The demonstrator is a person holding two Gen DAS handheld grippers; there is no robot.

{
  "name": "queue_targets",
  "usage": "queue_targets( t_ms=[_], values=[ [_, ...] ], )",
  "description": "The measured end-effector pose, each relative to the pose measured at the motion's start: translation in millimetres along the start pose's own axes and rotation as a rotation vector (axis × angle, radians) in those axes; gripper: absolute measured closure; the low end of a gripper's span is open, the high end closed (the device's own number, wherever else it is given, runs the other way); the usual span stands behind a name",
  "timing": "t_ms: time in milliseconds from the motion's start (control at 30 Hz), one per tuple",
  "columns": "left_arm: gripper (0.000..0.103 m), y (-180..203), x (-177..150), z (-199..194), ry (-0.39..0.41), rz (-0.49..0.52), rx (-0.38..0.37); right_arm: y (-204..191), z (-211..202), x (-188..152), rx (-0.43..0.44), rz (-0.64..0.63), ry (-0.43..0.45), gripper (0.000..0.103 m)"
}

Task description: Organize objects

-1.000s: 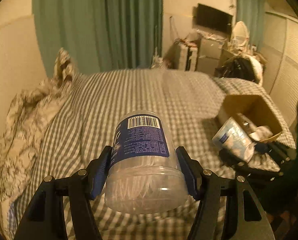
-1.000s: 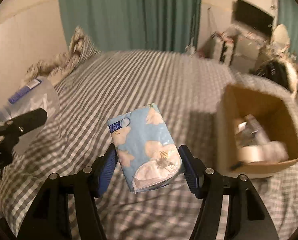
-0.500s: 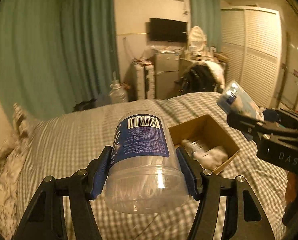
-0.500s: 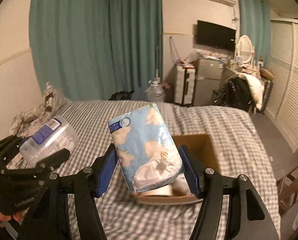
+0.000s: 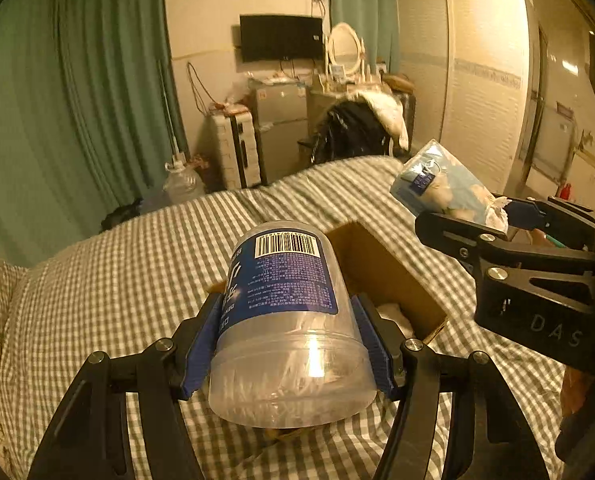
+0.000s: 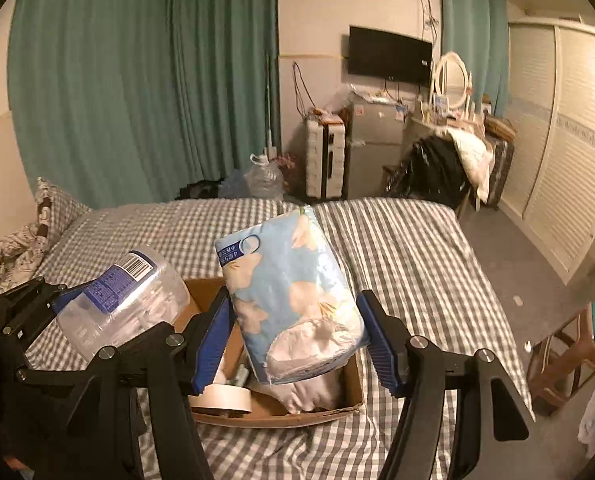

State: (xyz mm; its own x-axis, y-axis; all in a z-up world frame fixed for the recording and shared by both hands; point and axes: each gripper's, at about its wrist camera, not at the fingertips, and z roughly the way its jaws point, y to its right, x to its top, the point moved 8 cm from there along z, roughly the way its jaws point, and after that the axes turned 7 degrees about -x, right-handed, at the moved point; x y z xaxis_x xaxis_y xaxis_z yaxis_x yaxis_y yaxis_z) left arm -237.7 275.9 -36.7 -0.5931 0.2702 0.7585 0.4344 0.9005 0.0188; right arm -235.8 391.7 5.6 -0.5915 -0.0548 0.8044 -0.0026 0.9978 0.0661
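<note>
My left gripper [image 5: 289, 344] is shut on a clear plastic jar of cotton swabs [image 5: 289, 320] with a blue barcode label, held above the near end of an open cardboard box [image 5: 393, 276]. My right gripper [image 6: 293, 340] is shut on a light blue tissue pack [image 6: 289, 292] with a torn lower corner, held over the same cardboard box [image 6: 281, 412]. The box sits on the checked bed [image 6: 397, 248] and holds a tape roll [image 6: 221, 400] and soft white items. In the right wrist view the jar [image 6: 125, 304] and left gripper [image 6: 77, 308] hang at left; in the left wrist view the tissue pack [image 5: 441, 192] hangs at right.
A crumpled patterned quilt [image 6: 13, 248] lies at the bed's left end. Behind the bed stand green curtains [image 6: 137, 80], a suitcase [image 6: 325, 156], a small fridge [image 6: 373, 144], a chair piled with clothes [image 6: 441, 168] and a water jug [image 6: 263, 178]. A stool [image 6: 573, 352] stands on the floor right.
Both grippers have swung across the bed and now hang over the cardboard box, each with the same grip. The box has come from the right side to directly under the held jar and pack.
</note>
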Motion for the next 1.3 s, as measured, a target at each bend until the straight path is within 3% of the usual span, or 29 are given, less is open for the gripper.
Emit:
queue_targets(
  t_ms=[233,333,367,433,500,667,767,1133,1300],
  values=[
    [0.037,5,-16,50,-0.075,0.0,-0.017,9,50,-32,0.012,0.048,-0.081,0.041],
    [0.036,7,-21,62,-0.098,-0.006,-0.032,14,61,-38,0.028,0.078,-0.082,0.036],
    [0.036,7,-22,65,-0.108,-0.007,-0.031,16,63,-38,0.034,0.087,-0.08,0.029],
    [0.031,6,-23,63,-0.099,-0.002,-0.012,17,61,-38,0.033,0.096,-0.071,0.024],
    [0.015,3,-20,56,-0.069,0.003,0.022,20,56,-35,0.022,0.095,-0.056,0.023],
    [0.013,-9,-11,17,-0.007,-0.022,0.047,23,30,-22,0.006,0.1,-0.021,0.023],
    [0.008,-16,-1,-17,0.045,-0.035,0.074,21,1,-8,0.003,0.095,0.017,0.022],
    [0.0,-32,36,-169,0.261,-0.053,0.166,-13,-150,44,0.011,0.024,0.216,0.014],
    [0.0,-42,36,-233,0.339,-0.068,0.186,-32,-213,57,0.004,-0.013,0.297,0.005]
  ],
)
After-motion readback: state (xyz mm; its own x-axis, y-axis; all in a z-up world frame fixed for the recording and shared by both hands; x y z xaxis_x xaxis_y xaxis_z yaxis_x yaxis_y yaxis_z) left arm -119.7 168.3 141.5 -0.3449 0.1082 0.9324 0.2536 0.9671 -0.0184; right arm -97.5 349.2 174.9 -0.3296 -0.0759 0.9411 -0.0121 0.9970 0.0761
